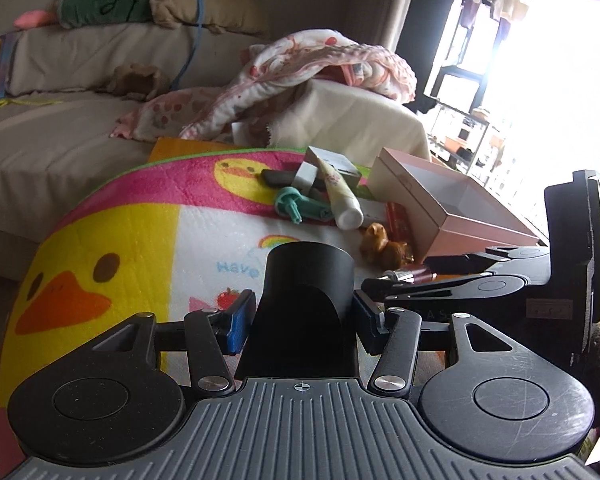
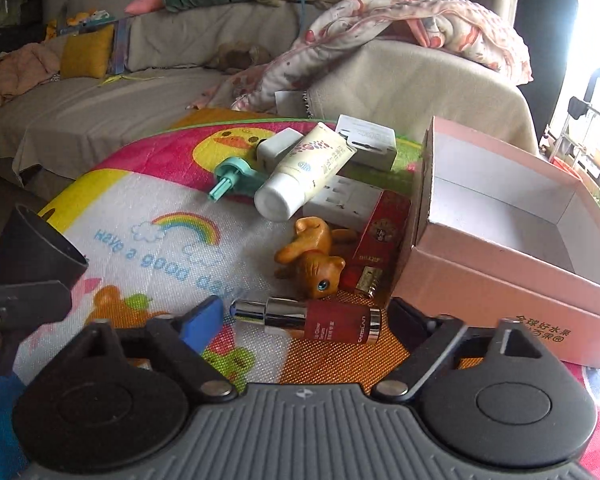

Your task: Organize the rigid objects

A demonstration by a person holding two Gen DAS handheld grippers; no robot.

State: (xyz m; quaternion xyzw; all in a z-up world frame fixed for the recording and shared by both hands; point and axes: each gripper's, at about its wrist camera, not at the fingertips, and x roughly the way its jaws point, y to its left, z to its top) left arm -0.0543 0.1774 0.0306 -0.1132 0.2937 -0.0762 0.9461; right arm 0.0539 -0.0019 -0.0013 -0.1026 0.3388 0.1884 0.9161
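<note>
Left claw (image 1: 304, 316) clenched on black cup (image 1: 308, 276); right claw (image 2: 304, 320) released, astride red bottle (image 2: 332, 322) lying on duck mat (image 2: 160, 216); pink box (image 2: 512, 248) right, near.

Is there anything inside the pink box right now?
No, the pink box shows only its bare white floor and walls in the right wrist view, while the bottle and cat figurine lie outside it.

We see a black cup (image 1: 309, 276) upright; red lip-gloss tube (image 2: 324, 320) lies flat beside an open, empty pink box (image 2: 500, 264).
</note>
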